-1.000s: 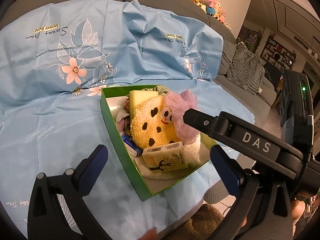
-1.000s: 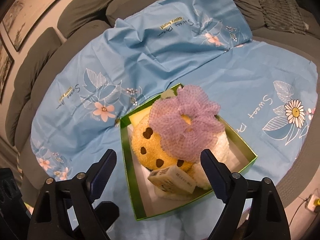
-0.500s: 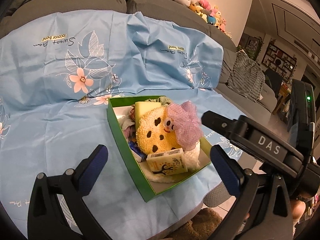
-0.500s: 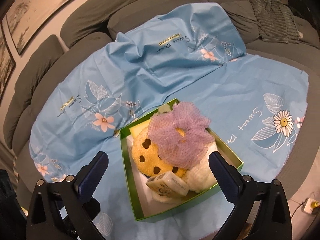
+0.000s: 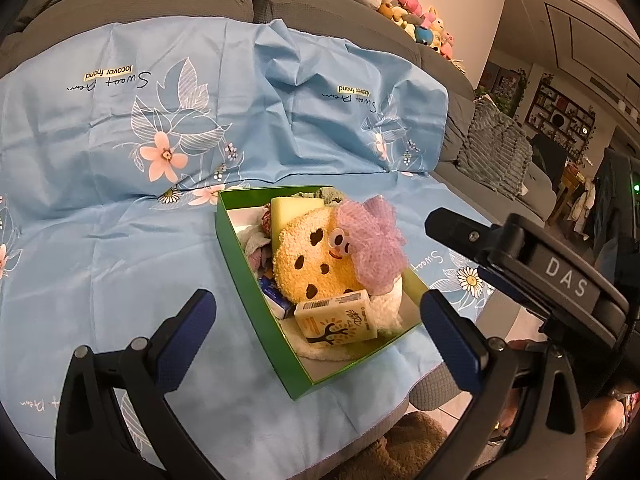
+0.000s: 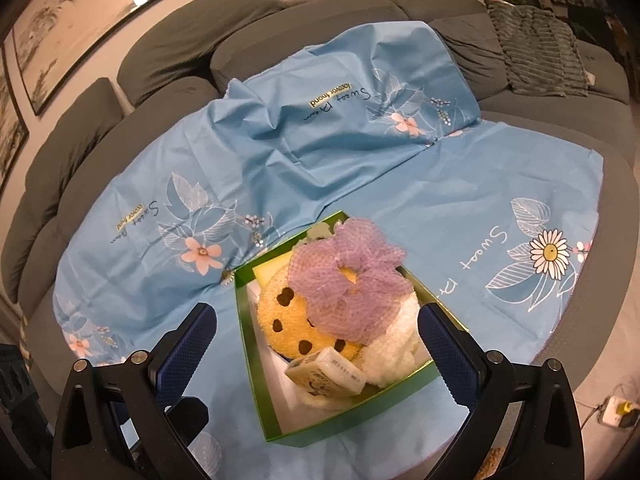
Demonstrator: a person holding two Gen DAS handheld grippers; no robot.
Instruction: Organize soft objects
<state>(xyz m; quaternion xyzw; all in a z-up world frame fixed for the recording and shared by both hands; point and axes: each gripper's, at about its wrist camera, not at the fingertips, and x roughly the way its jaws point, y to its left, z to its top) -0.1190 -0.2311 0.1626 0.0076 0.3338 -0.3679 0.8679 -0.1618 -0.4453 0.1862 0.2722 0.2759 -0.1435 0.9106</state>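
Observation:
A green box (image 5: 256, 300) (image 6: 246, 332) sits on the blue flowered cloth (image 5: 120, 240), packed with soft things. A purple mesh pouf (image 5: 376, 244) (image 6: 348, 280) lies on top of a yellow spotted plush (image 5: 312, 264) (image 6: 288, 320). A yellow tissue pack (image 5: 340, 318) (image 6: 326, 374) leans at the box's near end on white fleece (image 6: 394, 348). A pale yellow sponge (image 5: 294, 210) stands at the far end. My left gripper (image 5: 316, 332) is open, short of the box. My right gripper (image 6: 316, 340) is open too, wide on both sides of the box, nothing pressed between its pads. Its black body (image 5: 532, 276) shows at the right of the left wrist view.
The cloth covers a grey sofa (image 6: 180, 52). Plush toys (image 5: 404, 8) line the sofa back. A grey striped cushion (image 5: 496, 152) lies to the right. The cloth's near edge (image 5: 380, 424) drops off just in front of the box.
The right gripper's jaws have spread wider and drawn back and up from the pouf, which stays on the plush. In both views the box now looks smaller and farther.

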